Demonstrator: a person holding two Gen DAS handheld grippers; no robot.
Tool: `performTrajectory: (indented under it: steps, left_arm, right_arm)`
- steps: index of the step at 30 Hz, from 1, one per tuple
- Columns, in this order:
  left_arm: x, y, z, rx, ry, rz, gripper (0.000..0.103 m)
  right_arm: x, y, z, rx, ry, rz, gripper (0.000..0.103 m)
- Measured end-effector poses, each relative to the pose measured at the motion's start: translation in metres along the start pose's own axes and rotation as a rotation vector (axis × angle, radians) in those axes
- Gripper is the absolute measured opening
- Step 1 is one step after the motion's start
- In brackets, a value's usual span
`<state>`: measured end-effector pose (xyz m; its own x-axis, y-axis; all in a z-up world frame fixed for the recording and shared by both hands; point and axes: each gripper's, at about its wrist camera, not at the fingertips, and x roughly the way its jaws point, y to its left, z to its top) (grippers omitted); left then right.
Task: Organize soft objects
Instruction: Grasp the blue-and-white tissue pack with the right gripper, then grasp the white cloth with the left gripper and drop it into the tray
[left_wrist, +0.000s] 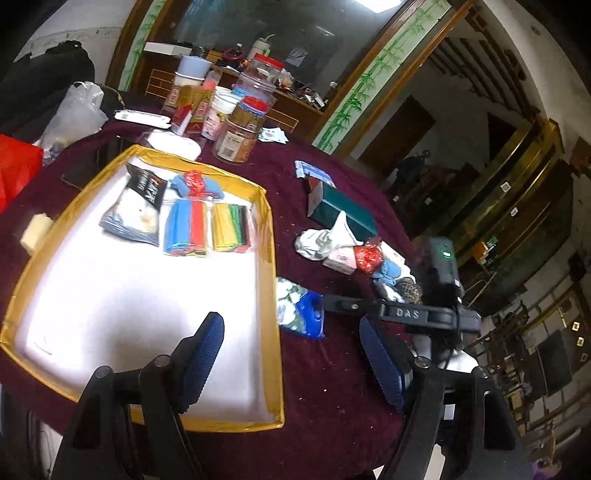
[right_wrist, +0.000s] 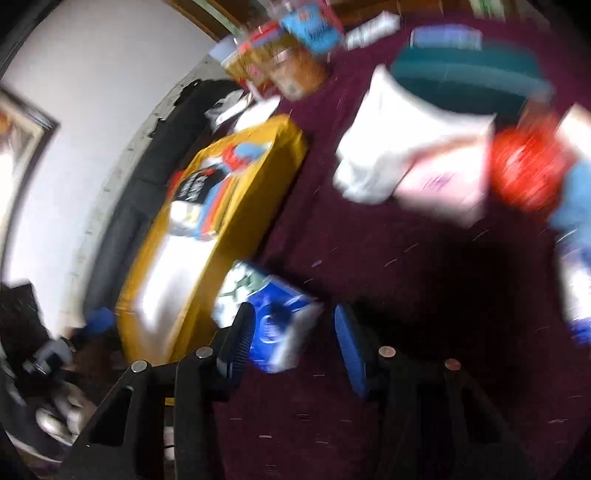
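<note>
My left gripper stands open over the near right corner of a gold-rimmed white tray, with nothing between its fingers. At the far end of the tray lie a black-and-white packet, a blue-and-red cloth pack, a yellow-green pack and a red-and-blue bundle. A blue-and-white packet lies on the maroon cloth just right of the tray. In the blurred right wrist view, my right gripper straddles this packet. Its left finger overlaps the packet and a gap shows at the right finger.
On the cloth to the right lie a white sock, a pink pack, a red mesh bundle and a green box. Jars stand behind the tray. A plastic bag and a yellow block lie left of it.
</note>
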<state>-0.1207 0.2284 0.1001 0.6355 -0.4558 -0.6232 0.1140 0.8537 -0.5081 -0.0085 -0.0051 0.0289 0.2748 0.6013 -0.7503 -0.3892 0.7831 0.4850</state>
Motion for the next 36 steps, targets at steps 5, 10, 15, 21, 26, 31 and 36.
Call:
performTrajectory:
  steps: [5,10,15,21,26,31,36]
  left_arm:
    - [0.009,-0.008,-0.007,0.006,0.031,-0.032,0.079]
    - [-0.003,-0.010,-0.004,0.025,-0.004,-0.004,0.079]
    - [0.002,-0.021,0.003,0.063,-0.001,0.022,0.079]
    - [0.045,-0.050,0.014,0.153,0.053,0.056,0.079]
    - [0.109,-0.075,0.034,0.228,0.109,0.107,0.079]
    - [0.166,-0.098,0.063,0.326,0.099,0.218,0.079]
    - [0.226,-0.109,0.080,0.445,0.107,0.342,0.080]
  right_arm:
    - [0.005,0.044,-0.007,-0.249,-0.020,-0.101,0.064]
    - [0.045,0.090,-0.019,-0.500,-0.013,-0.220,0.073]
    - [0.048,0.072,-0.009,-0.361,-0.008,-0.189,0.051]
    - [-0.010,0.007,-0.036,-0.152,-0.094,-0.274,0.041]
    - [-0.051,-0.053,-0.056,0.015,-0.209,-0.189,0.041]
    - [-0.053,-0.073,-0.056,0.084,-0.234,-0.074,0.042]
    - [-0.054,-0.077,-0.057,0.102,-0.234,-0.040,0.043]
